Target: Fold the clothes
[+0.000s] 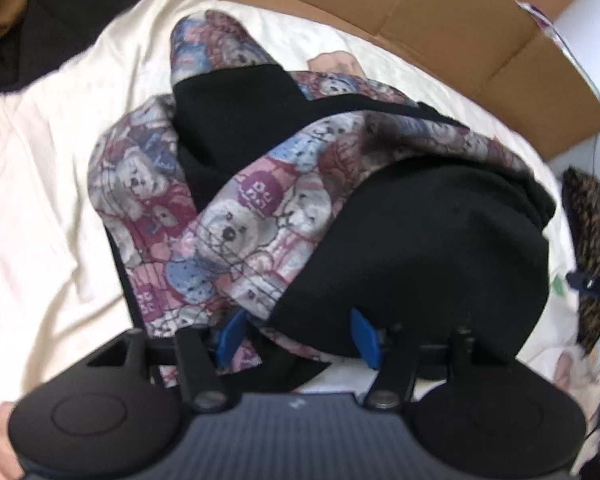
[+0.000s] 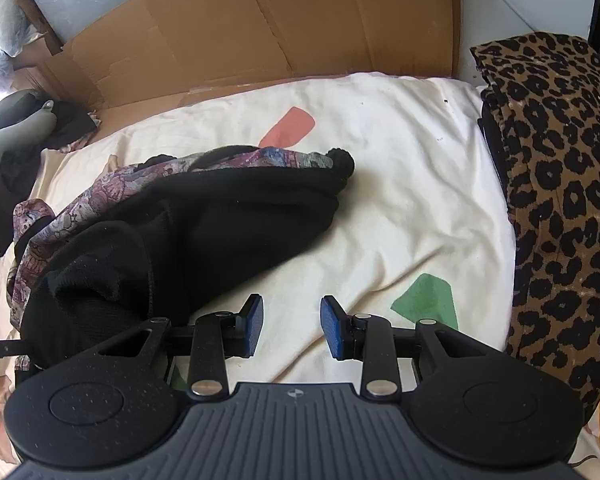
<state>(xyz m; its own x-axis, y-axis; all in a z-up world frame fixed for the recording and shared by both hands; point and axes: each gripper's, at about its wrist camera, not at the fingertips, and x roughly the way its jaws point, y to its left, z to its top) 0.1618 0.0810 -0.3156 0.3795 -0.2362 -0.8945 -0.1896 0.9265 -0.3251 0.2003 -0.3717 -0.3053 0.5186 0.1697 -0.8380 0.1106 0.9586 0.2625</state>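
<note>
**foldfan:** Left wrist view first: your left gripper (image 1: 298, 334) is pushed right into the garment (image 1: 260, 208), that black fleece thing with the teddy-bear print lining. It's bunched up directly ahead of the fingers and spills over both of them. You can see the blue pads (image 1: 362, 336) poking out from under the cloth, set wide apart with fabric lying between. Whether they're actually pressing on it, I can't tell; the cloth hides the tips.

**seamster:** Agreed, can't call that one. What about your other hand?

**foldfan:** Right wrist view is cleaner. Your right gripper (image 2: 292, 330) has its jaws partly spread, nothing between them but the cream bedsheet (image 2: 400, 200). From there the garment (image 2: 204, 232) sits ahead and off to the left, with its near black edge just beside the left finger, maybe brushing the linkage.

**seamster:** And off to the right of that gripper?

**foldfan:** Leopard-print fabric (image 2: 560, 184) along the sheet's edge, well apart from the fingers. A green patch (image 2: 428, 300) on the sheet is just right of the right pad, a pinkish-red one (image 2: 290, 126) further ahead past the garment. Flattened cardboard (image 2: 260, 28) stands along the far side of the sheet.
</note>
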